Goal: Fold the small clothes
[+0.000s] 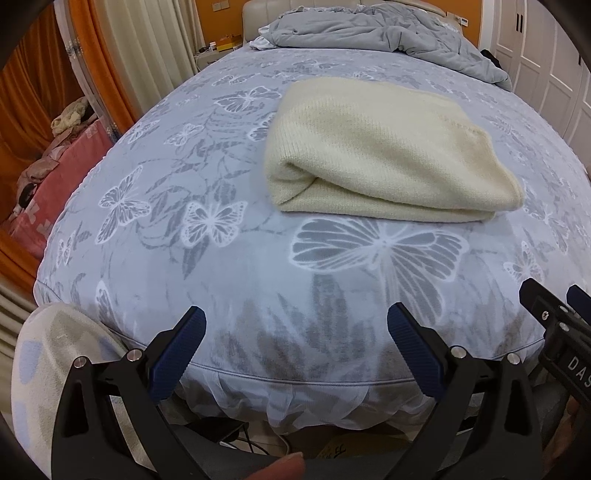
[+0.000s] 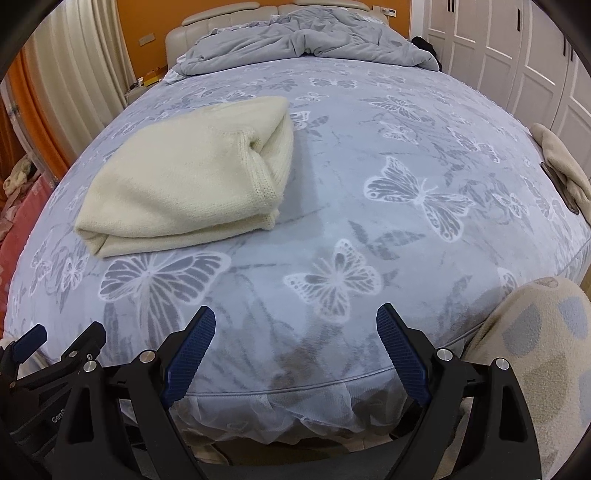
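The left gripper (image 1: pixel 297 330) is hanging at the foot of the bed (image 1: pixel 229 266) with its jaws spread wide and released, gripping nothing and touching nothing; the blue pads (image 1: pixel 183 349) are standing over the bed's near edge. The right gripper (image 2: pixel 295 330) is doing the same, jaws fully apart and empty, just beside the left one, whose black frame is showing at the lower left of the right wrist view. The task's garment, a cream knit sweater (image 1: pixel 380 151), is lying folded into a thick rectangle on the bed, well ahead of both pairs of jaws: ahead and slightly right of the left jaws, ahead and to the left of the right jaws. The butterfly-patterned blue-grey bedspread (image 2: pixel 369 155) is covering the bed, and a rumpled grey duvet (image 2: pixel 306 46) is lying bunched at the far end against a padded headboard (image 2: pixel 207 26). Far right of the right jaws, a beige garment (image 2: pixel 561 162) is resting at the bed's edge. Orange walls, pale curtains (image 1: pixel 147 55) and white wardrobe doors (image 2: pixel 517 55) are surrounding the bed.
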Action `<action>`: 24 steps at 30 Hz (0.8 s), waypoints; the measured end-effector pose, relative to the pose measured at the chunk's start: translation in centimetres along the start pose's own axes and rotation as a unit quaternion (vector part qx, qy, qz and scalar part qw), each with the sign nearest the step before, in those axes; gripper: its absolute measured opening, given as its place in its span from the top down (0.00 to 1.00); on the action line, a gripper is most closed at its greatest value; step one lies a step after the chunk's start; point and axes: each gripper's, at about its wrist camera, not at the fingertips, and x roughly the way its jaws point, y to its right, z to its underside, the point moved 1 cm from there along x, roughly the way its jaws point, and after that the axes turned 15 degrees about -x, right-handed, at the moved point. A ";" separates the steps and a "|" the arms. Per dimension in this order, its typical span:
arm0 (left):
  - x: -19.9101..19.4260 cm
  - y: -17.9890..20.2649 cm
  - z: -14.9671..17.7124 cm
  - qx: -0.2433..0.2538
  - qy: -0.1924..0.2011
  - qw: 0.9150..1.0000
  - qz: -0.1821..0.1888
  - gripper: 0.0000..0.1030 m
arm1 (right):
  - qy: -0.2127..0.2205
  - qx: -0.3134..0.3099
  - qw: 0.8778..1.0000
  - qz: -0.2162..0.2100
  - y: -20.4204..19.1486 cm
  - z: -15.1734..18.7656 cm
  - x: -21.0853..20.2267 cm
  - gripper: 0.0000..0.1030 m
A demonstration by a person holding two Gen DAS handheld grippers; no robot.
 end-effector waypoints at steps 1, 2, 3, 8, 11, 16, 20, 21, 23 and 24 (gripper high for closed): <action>0.0 0.0 0.0 0.001 0.000 1.000 0.001 0.06 | 0.000 0.000 1.000 0.000 -0.1 0.0 0.0 0.16; 0.0 0.0 0.0 0.001 0.000 1.000 0.001 0.06 | 0.000 -0.001 1.000 0.000 -0.1 0.0 0.0 0.16; -0.1 0.1 0.0 0.001 0.000 1.000 0.001 0.06 | 0.000 -0.002 1.000 0.000 -0.2 0.0 0.0 0.16; -0.1 0.0 0.0 0.001 0.001 1.000 -0.001 0.06 | 0.000 -0.004 1.000 0.000 -0.3 0.0 -0.1 0.16; -0.1 0.0 0.0 0.000 0.002 1.000 -0.002 0.06 | 0.001 -0.007 1.000 0.000 -0.5 0.0 -0.2 0.16; -0.2 0.0 0.0 0.000 0.002 1.000 -0.005 0.06 | 0.004 -0.012 1.000 -0.001 -0.5 0.0 -0.3 0.16; -0.2 -0.2 0.1 -0.004 0.003 1.000 -0.009 0.07 | 0.005 -0.017 1.000 -0.001 -0.6 0.0 -0.3 0.16; -0.1 -0.2 0.1 -0.006 0.003 1.000 -0.011 0.07 | 0.004 -0.017 1.000 -0.001 -0.7 0.0 -0.3 0.16; -0.1 -0.3 0.1 -0.008 0.005 1.000 -0.014 0.07 | 0.004 -0.020 1.000 -0.001 -0.8 0.0 -0.4 0.16; -0.1 -0.3 0.0 -0.009 0.006 1.000 -0.015 0.07 | 0.005 -0.021 1.000 -0.001 -0.8 0.0 -0.4 0.16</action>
